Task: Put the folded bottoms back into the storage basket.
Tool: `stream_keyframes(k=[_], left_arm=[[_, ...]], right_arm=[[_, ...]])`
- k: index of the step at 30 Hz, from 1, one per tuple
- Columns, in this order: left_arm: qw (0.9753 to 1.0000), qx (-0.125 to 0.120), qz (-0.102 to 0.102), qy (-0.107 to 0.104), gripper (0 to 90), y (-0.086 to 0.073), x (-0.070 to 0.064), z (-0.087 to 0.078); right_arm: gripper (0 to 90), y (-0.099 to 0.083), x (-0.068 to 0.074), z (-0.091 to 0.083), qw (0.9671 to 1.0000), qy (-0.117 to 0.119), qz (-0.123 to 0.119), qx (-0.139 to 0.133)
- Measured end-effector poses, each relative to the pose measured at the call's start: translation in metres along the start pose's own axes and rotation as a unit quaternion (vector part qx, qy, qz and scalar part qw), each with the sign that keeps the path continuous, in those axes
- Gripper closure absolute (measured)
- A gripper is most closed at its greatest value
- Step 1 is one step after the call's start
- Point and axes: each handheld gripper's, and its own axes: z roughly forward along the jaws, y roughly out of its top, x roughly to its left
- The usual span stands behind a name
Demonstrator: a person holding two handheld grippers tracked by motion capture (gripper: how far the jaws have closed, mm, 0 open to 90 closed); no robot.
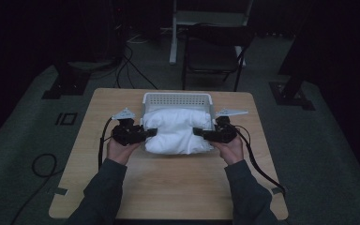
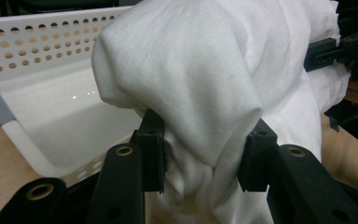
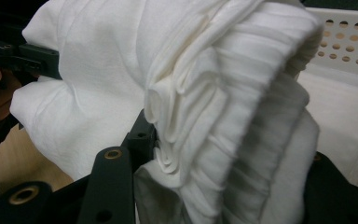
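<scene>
Wooden table [image 1: 168,183], both grippers clamping white cloth [image 1: 178,131]

White folded cloth bundle [image 1: 178,131], bunched and creased, half over the white perforated basket's [image 1: 176,99] near rim.

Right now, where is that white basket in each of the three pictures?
High view: the basket sits at the table's far middle, behind the white cloth.
Left gripper view: upper left, its holed wall and floor behind the cloth that the left claw pinches.
Right gripper view: upper right corner, holed wall past the cloth bundle in the right claw.
Shared landmark: the cloth, gripped at both ends.
</scene>
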Motion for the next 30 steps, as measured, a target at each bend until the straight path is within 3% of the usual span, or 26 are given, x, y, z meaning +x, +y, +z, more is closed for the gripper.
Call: stream_keyframes(k=[30], left_arm=[[0.9998,-0.007,-0.002,0.019,60.3,0.026,0.012,0.006]], right_arm=[[53.0,0.024,-0.009,0.006,0.9998,-0.012,0.011,-0.011]])
